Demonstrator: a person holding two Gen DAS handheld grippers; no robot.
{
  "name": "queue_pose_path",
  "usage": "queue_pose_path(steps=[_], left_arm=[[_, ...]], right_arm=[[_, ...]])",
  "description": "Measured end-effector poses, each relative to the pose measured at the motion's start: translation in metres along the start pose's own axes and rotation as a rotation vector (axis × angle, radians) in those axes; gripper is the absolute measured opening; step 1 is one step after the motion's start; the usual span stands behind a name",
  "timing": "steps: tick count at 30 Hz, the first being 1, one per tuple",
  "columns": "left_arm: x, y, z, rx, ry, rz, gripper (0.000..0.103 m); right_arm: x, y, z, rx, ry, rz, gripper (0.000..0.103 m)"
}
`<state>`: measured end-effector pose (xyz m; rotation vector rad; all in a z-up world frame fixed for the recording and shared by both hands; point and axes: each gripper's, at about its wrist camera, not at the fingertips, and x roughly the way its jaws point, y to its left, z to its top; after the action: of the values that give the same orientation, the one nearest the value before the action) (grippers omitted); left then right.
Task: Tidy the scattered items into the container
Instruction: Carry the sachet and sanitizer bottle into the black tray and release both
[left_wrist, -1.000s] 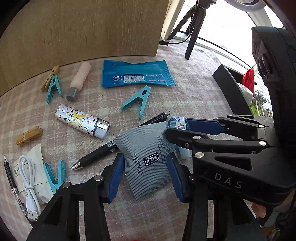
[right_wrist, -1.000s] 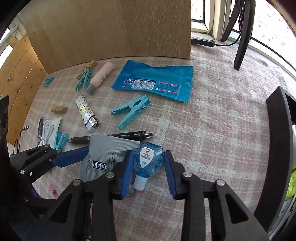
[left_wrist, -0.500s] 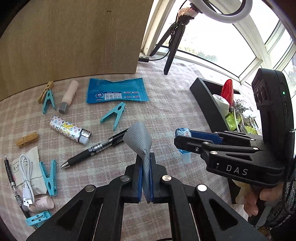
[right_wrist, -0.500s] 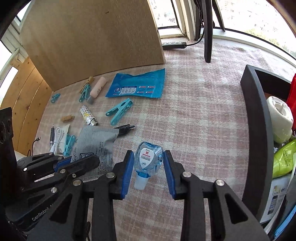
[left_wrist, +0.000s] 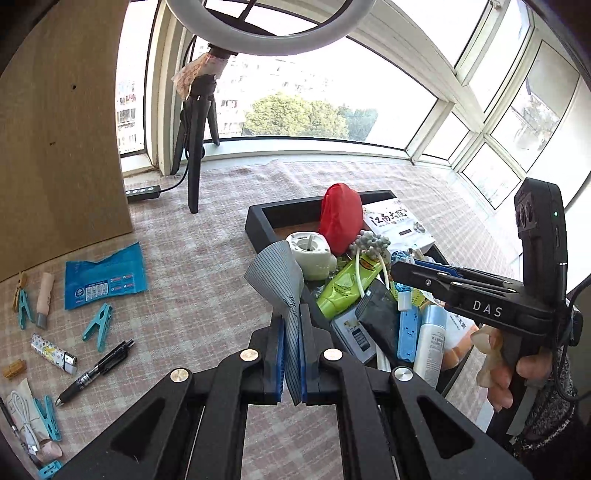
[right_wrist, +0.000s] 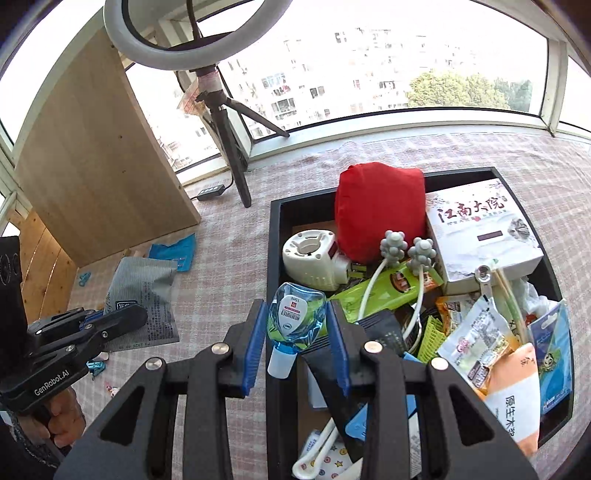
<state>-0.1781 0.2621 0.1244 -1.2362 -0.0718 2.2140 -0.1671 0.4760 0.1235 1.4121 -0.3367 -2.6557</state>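
My left gripper (left_wrist: 291, 328) is shut on a grey striped packet (left_wrist: 277, 277), held up just left of the black container's (left_wrist: 258, 218) near rim. The packet also shows in the right wrist view (right_wrist: 142, 291). My right gripper (right_wrist: 297, 325) is shut on a small clear blue bottle (right_wrist: 295, 314) with a white cap, held over the container's (right_wrist: 275, 221) left wall. The container is crowded with a red pouch (right_wrist: 380, 206), a white box (right_wrist: 480, 229), a green tube and snack packets.
On the checked cloth to the left lie a blue wipes pack (left_wrist: 105, 275), teal clips (left_wrist: 98, 325), a pen (left_wrist: 96, 371), a patterned lighter (left_wrist: 53, 352), a pink tube (left_wrist: 44, 301) and a cable bag (left_wrist: 26, 417). A wooden board (left_wrist: 55, 147) and ring-light tripod (left_wrist: 195, 147) stand behind.
Both grippers have lifted and swung right with their loads, from over the scattered items to the container. The bottle now hangs over the container's wall.
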Motion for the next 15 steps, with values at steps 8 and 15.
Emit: queue_pose_path(steps=[8,15], left_arm=[[0.022,-0.065,0.025,0.091,0.011,-0.081,0.005],[0.033,-0.114,0.032,0.162,0.022,-0.171,0.020]], right_arm=[[-0.049,-0.087,0.009,0.116,-0.081,-0.132,0.032],[-0.060,-0.113,0.006,0.150,-0.097,-0.179,0.033]])
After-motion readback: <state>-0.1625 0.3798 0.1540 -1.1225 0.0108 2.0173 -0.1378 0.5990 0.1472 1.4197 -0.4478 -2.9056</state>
